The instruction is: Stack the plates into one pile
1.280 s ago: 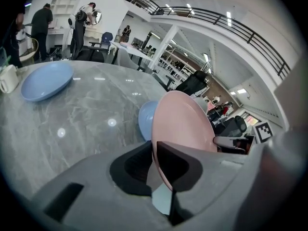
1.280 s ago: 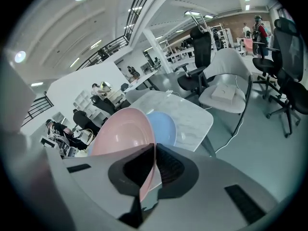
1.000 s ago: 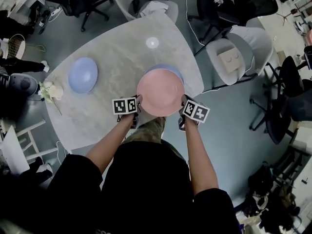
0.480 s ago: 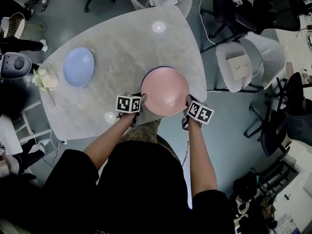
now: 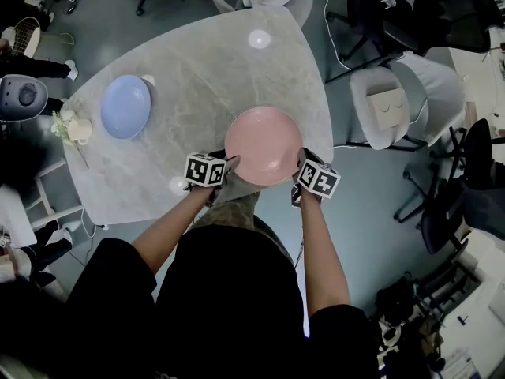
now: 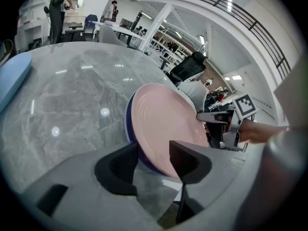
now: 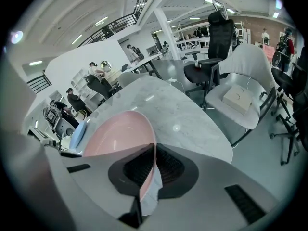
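1. Head view: the round pink plate has sunk from mid-air onto the stack on the grey marble tabletop, with the left gripper and right gripper flanking it.
2. Left gripper view: the jaws are opening, with the pink rim between them, atop a dark blue plate.
3. Right gripper view: the jaws are clamped on the pink rim.

Desk: pale grey marble top, rounded corners. On it: light blue plate, 9 o'clock; dark blue plate, 5 o'clock by the edge, bearing a pink plate; white flowers, at the 9 o'clock edge.
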Motion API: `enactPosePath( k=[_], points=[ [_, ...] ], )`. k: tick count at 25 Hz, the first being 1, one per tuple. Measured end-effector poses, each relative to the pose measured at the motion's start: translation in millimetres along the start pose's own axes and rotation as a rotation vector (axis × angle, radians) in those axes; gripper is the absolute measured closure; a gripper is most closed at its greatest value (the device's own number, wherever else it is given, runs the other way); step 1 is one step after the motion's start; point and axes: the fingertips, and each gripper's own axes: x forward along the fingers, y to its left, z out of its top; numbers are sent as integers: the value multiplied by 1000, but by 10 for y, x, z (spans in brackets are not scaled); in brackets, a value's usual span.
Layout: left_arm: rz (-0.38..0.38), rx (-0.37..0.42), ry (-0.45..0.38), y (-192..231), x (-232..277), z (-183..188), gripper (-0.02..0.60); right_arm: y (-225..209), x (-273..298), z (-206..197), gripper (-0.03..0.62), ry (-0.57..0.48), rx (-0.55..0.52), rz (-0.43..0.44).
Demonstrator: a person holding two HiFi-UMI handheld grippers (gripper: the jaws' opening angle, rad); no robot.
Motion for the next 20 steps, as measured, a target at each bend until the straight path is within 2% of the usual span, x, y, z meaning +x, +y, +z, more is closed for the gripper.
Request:
enactPosePath(
  k=[4, 7, 9, 11, 13, 20],
  points=[
    [-7, -29, -72, -47, -11, 8, 325, 22, 48, 18, 571, 0, -19, 0],
    [-7, -30, -82, -75, -12, -20, 296, 11, 70, 20, 571, 6, -28, 3],
    [-21, -15, -73, -90, -24, -35, 282, 13, 66, 20, 571, 3, -26, 1],
    [-39, 31, -60, -104, -31, -49, 243, 17, 73, 39, 571, -8, -23, -4],
    [-47, 57, -65, -97, -55, -62, 242, 19, 80, 56, 571, -20, -13, -8],
    [-26, 22, -123, -20, -69, 11, 244, 23, 27, 186, 571, -86, 12, -5]
  ],
)
